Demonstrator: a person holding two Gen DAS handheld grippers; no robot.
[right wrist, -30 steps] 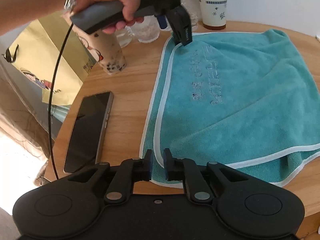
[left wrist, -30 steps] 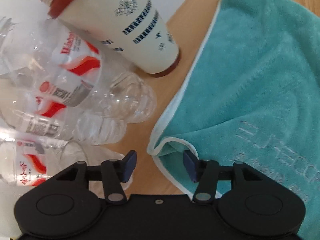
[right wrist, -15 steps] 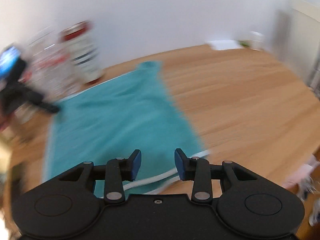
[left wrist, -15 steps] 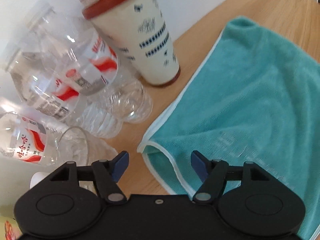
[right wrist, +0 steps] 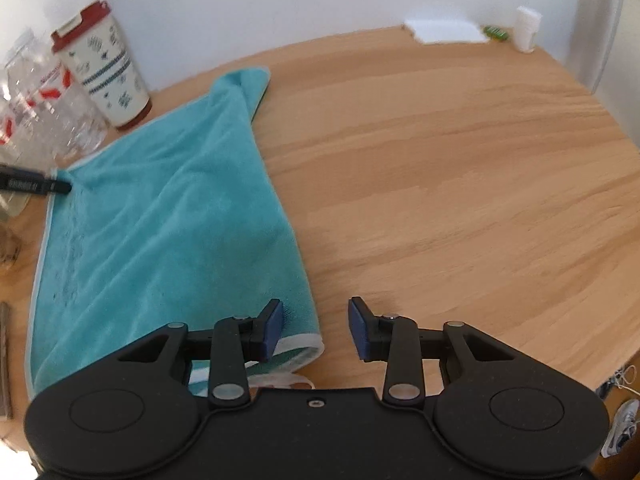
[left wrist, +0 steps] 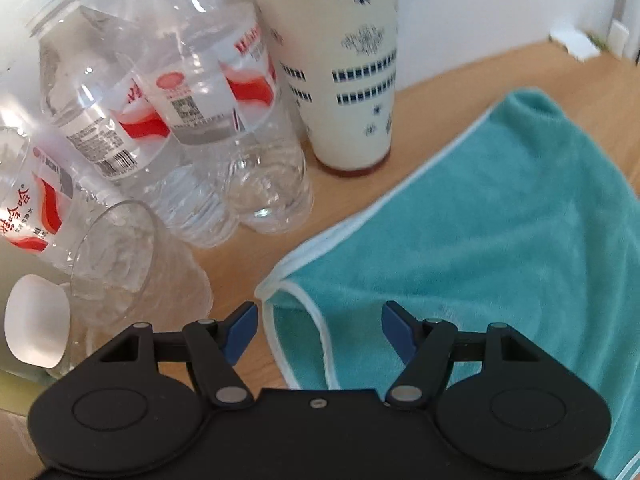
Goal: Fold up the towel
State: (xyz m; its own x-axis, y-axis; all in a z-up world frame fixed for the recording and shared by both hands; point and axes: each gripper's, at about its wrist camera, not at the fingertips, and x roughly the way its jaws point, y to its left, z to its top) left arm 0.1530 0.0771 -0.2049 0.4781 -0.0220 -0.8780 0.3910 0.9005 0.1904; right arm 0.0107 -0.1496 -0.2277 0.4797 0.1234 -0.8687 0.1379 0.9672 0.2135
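Note:
A teal towel with white piping lies folded over on the wooden table. In the left wrist view its layered corner sits just ahead of my left gripper, which is open with the towel's edge between its fingers, untouched. My right gripper is open over the towel's near right corner; its left fingertip is above the cloth, its right one above bare wood. The tip of the left gripper's fingers shows at the towel's far left corner.
Several clear plastic bottles, a glass and a paper cup with a red lid crowd the table left of the towel. White paper and a small white container sit at the far edge. Bare wood spreads right of the towel.
The right gripper let go of the towel edge it held, opened, and swung round to the towel's other side. The left gripper opened wider and tilted up toward the bottles.

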